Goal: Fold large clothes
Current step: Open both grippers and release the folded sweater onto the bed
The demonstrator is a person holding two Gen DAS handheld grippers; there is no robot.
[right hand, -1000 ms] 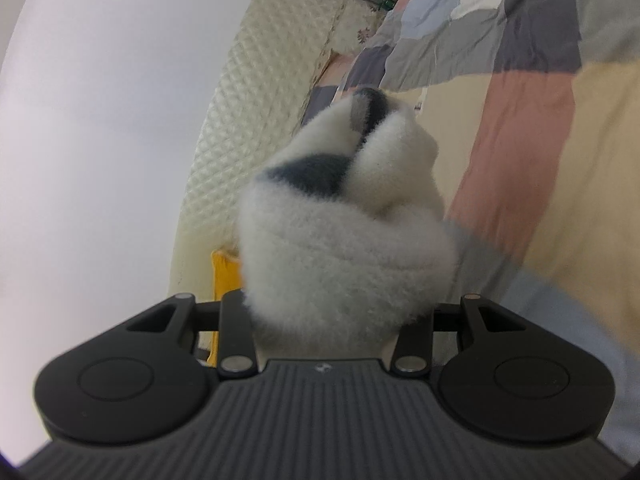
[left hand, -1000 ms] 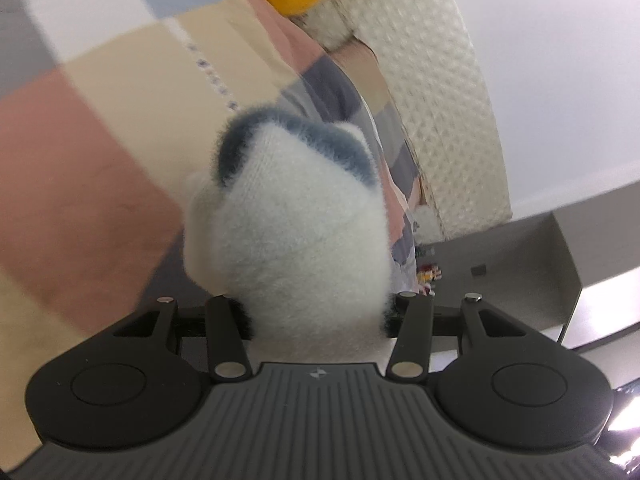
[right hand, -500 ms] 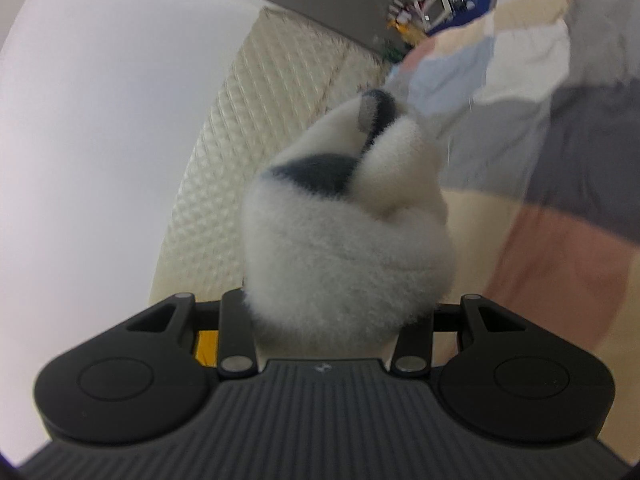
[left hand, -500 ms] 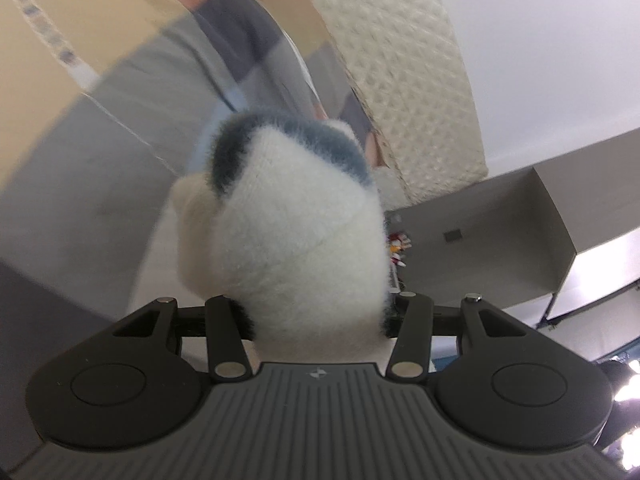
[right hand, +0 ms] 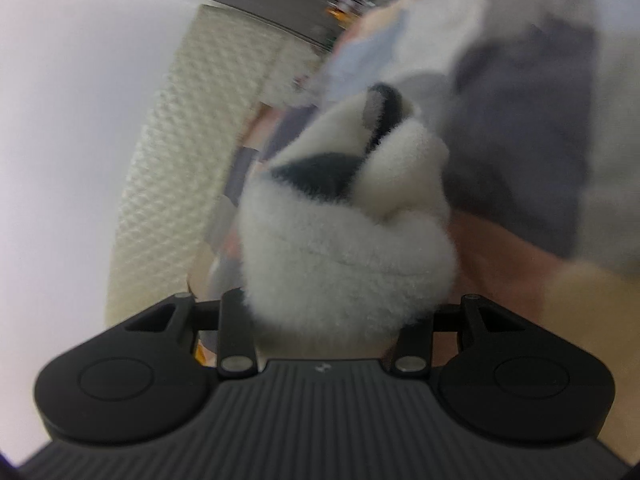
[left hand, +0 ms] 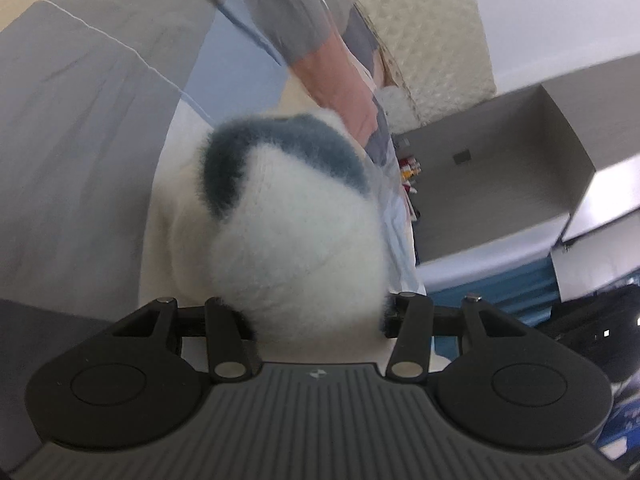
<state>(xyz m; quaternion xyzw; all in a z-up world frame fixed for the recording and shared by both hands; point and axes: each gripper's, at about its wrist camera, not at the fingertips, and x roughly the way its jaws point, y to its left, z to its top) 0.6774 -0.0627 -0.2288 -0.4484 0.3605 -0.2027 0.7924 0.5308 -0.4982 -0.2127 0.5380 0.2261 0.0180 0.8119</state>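
Fluffy white garment (left hand: pixel 304 240) with dark bands bulges forward out of the left gripper (left hand: pixel 316 316), bunched so no long axis shows. Another wad (right hand: pixel 344 256) fills the right gripper (right hand: pixel 328 320). Both jaws pinch the fleece, their tips buried. Patchwork bedspread (left hand: pixel 80 140) lies beneath; quilted headboard (right hand: pixel 160 160) stands beyond.

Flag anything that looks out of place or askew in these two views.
Nothing looks damaged or spilled. Each claw, left and right, grips a bunched wad of the fluffy white garment, hiding its fingers. The right view is motion-blurred.
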